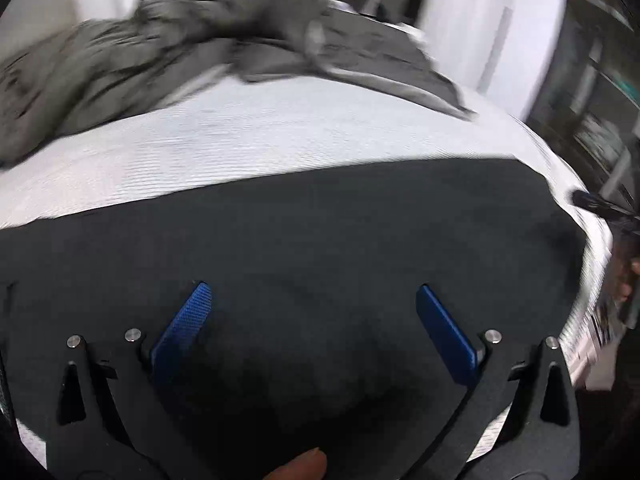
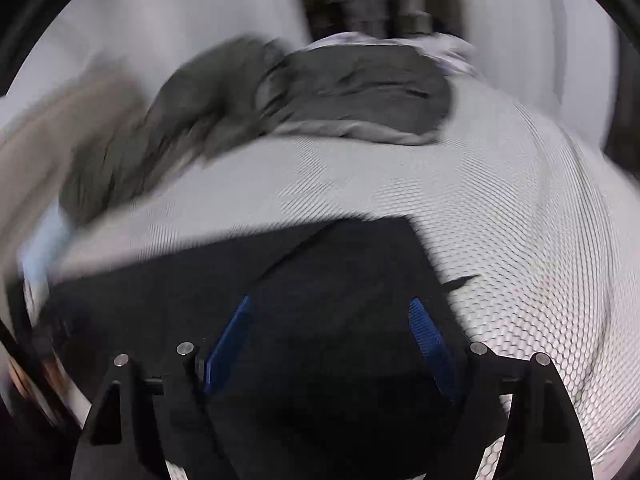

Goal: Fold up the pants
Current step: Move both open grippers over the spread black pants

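My left gripper [image 1: 312, 292] is over the black pants [image 1: 320, 248], blue fingers [image 1: 184, 320] spread wide with nothing between them but dark cloth below. The pants fill the lower half of the left wrist view, lying flat on the white textured bed cover [image 1: 280, 132], their far edge running straight across the middle of the frame. A fingertip of my own hand [image 1: 304, 466] pokes in at the bottom centre.

In the right wrist view my right gripper [image 2: 330, 304] is spread wide as well, its blue pads [image 2: 228, 344] parted over the same black pants [image 2: 340, 264]. Here the pants sit in the lower centre, and a squared corner of the cloth shows just right of the middle, with a fold line running diagonally across it. White bed cover [image 2: 520, 240] spreads to the right.

Beyond, a heap of grey crumpled clothes [image 1: 180, 40] lies across the upper left of the left view, and the grey clothes [image 2: 340, 92] cross the upper centre of the right view. Everything out there is blurred. Whether my pads touch the cloth, I cannot tell.
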### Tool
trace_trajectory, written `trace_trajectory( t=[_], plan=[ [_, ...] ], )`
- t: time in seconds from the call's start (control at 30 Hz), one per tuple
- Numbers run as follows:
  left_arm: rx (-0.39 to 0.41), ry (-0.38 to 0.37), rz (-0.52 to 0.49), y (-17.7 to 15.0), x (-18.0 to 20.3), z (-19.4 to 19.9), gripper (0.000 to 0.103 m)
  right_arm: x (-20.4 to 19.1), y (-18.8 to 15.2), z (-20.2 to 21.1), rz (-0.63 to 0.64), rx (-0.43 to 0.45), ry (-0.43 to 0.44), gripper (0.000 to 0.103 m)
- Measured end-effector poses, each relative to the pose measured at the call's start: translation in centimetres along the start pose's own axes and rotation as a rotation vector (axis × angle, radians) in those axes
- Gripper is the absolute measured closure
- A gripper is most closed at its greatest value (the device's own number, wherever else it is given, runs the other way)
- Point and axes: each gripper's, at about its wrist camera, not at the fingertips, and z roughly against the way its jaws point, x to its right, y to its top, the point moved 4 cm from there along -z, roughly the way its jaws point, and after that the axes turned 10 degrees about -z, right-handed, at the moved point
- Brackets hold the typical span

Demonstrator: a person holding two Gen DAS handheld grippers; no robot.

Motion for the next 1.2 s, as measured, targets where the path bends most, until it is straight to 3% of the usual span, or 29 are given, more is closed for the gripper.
trace_trajectory(
  t=[0.07, 0.13, 0.23, 0.3, 0.37, 0.5, 0.53, 0.57, 0.63, 0.7, 0.73, 0.87, 1.0, 1.1, 1.2],
  plan=[
    [-0.036, -0.051, -0.085, -0.1, 3.5, -1.3, 0.001, -2.4, -1.7, 0.0, 0.072, 0.004, 0.010, 0.021],
    [-0.072, -0.078, -0.171, -0.6, 6.5, -2.6, 0.001, -5.3, -4.8, -0.9, 0.121, -0.051, 0.073, 0.021],
    [-0.104, -0.070, -0.263, -1.6, 8.8, -3.7, 0.001, -9.6, -8.0, -3.0, 0.221, -0.102, 0.122, 0.021],
    [-0.120, -0.063, -0.272, -2.0, 8.7, -4.3, 0.001, -11.8, -10.1, -4.2, 0.312, -0.142, 0.137, 0.021],
    [-0.144, -0.082, -0.239, -2.1, 8.0, -4.7, 0.001, -12.5, -11.9, -5.1, 0.406, -0.154, 0.066, 0.021],
    [-0.137, -0.095, -0.211, -2.4, 6.5, -4.5, 0.001, -8.3, -11.5, -3.7, 0.349, -0.108, -0.028, 0.020],
    [-0.138, -0.093, -0.208, -2.5, 6.5, -4.4, 0.001, -5.9, -11.0, -3.1, 0.319, -0.088, -0.094, 0.020],
    [-0.140, -0.091, -0.205, -2.5, 6.5, -4.3, 0.001, -3.6, -10.6, -2.9, 0.296, -0.073, -0.170, 0.028],
    [-0.147, -0.086, -0.203, -2.7, 6.3, -4.4, 0.001, -0.5, -9.9, -2.5, 0.185, -0.087, -0.096, 0.024],
    [-0.153, -0.084, -0.202, -2.8, 6.0, -4.5, 0.000, 1.3, -9.6, -2.6, 0.166, -0.064, -0.261, 0.022],
    [-0.155, -0.082, -0.202, -2.6, 6.0, -4.4, 0.000, 1.6, -9.7, -2.4, 0.161, -0.059, -0.269, 0.021],
    [-0.124, -0.090, -0.207, -1.7, 6.9, -3.2, 0.001, 0.4, -9.4, -0.7, 0.149, -0.027, -0.254, 0.021],
    [-0.089, -0.126, -0.234, 0.0, 8.4, -3.2, 0.001, -4.0, -8.6, 0.9, 0.180, 0.034, -0.080, 0.012],
    [-0.152, -0.101, -0.272, 0.8, 9.2, -6.0, 0.001, -8.4, -7.7, -1.9, 0.230, -0.034, 0.033, 0.012],
    [-0.205, -0.118, -0.241, 0.8, 8.1, -7.9, 0.000, -10.3, -7.9, -6.9, 0.287, -0.135, -0.017, 0.012]
  ],
)
